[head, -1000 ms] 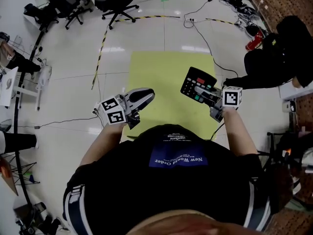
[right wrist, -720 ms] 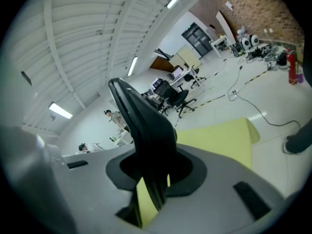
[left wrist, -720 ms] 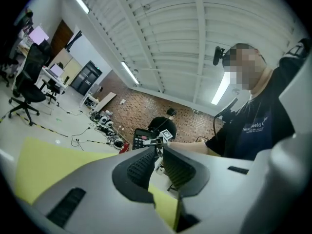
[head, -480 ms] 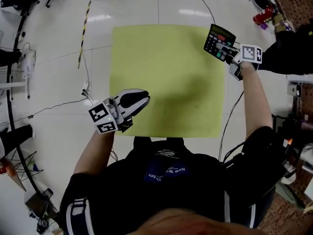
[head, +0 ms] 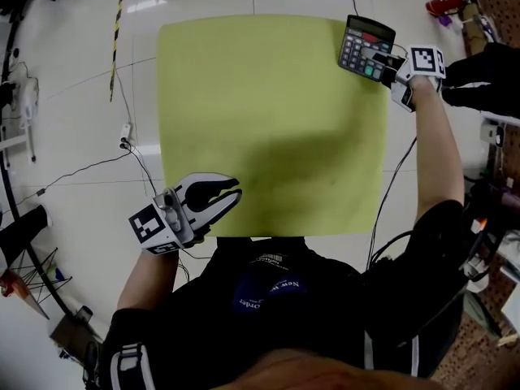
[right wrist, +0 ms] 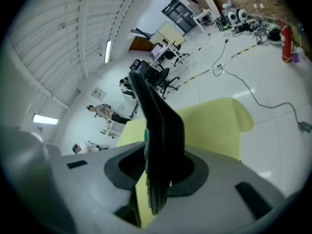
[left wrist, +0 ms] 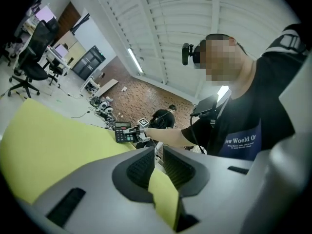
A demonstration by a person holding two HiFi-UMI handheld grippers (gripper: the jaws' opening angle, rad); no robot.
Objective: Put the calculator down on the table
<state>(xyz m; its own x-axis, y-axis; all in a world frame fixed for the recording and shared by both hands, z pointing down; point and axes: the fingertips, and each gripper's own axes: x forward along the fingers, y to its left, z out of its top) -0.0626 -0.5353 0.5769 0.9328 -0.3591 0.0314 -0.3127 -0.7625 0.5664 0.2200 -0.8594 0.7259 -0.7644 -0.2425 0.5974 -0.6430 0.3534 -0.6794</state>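
Observation:
A black calculator with grey and green keys hangs over the far right corner of the yellow-green table. My right gripper holds it by its near edge. In the right gripper view the calculator stands edge-on between the pads, which still press on it as the jaws are opening. My left gripper hovers at the table's near left edge. Its pads stand a narrow gap apart with nothing between them. The left gripper view also shows the calculator far off across the table.
Cables trail over the white floor left of the table. A person in black sits to the right, beyond the far corner. A red extinguisher lies by the brick wall. Office chairs stand in the distance.
My right gripper has carried the calculator away from my body, out to the table's far right corner. My left gripper has sunk toward the near left edge.

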